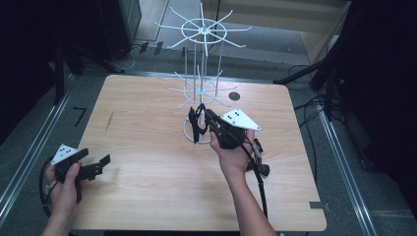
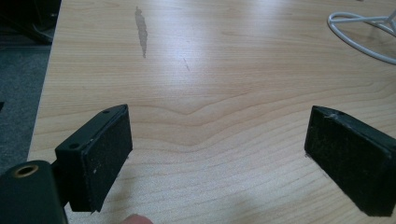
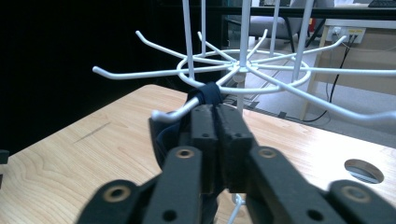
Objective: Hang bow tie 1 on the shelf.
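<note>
The right tool (image 3: 215, 122), clamped on a dark strap (image 3: 208, 91), sits at a rack (image 1: 201, 30) hook tip, shank running away; left tool (image 2: 219, 158) apart, idle

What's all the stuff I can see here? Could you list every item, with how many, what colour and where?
Wire rack: one, white, two tiers of hooked arms, standing at the far middle of the table.
Dark strap: one, dark blue or black, looped over a lower rack arm, pinched in the right gripper.
Table: one, light wood, with a round hole near the far right edge.
Left gripper: one, black, jaws wide apart, nothing between them, at the table's near left corner.
Right gripper: one, black, jaws closed on the strap, at the rack.
Hands: two, one holding each gripper.
</note>
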